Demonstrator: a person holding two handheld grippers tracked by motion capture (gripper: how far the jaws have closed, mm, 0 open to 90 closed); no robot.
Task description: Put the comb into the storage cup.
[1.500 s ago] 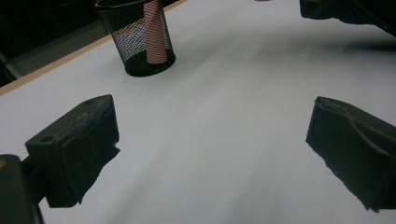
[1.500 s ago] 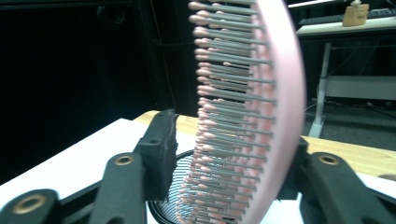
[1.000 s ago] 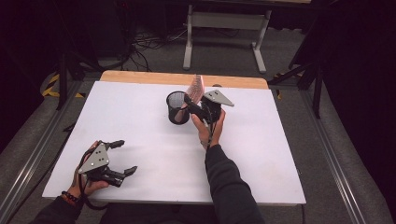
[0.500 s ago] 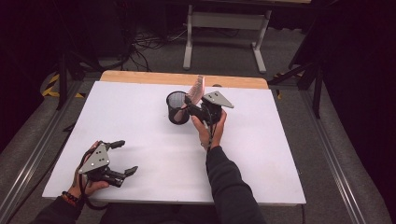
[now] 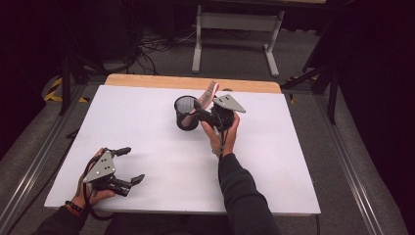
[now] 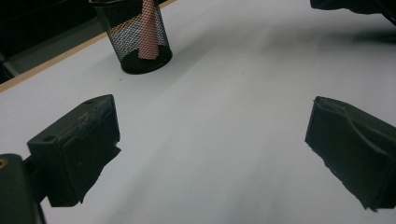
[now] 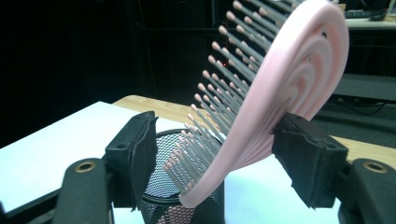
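A pink hairbrush (image 7: 280, 84) stands handle-down in a black mesh cup (image 7: 168, 186), and its bristled head leans out over the rim. My right gripper (image 7: 219, 158) has just been opening, and the brush head is between its jaws. The left pad is clear of the bristles and the right pad is at the brush's back. From above, the right gripper (image 5: 198, 111) is beside the cup (image 5: 185, 112) with the brush (image 5: 209, 93) at the far middle. My left gripper (image 5: 134, 164) rests open at the front left. Its own view has the gripper (image 6: 210, 140) over bare table, facing the cup (image 6: 135, 37).
The white tabletop (image 5: 147, 122) has a wooden strip (image 5: 161, 82) along its far edge. Beyond it stand a metal frame (image 5: 235, 22) and floor cables (image 5: 156, 46). Dark rails run along both sides of the table.
The right gripper's jaws look a little wider apart around the brush. The left hand and the cup have not moved.
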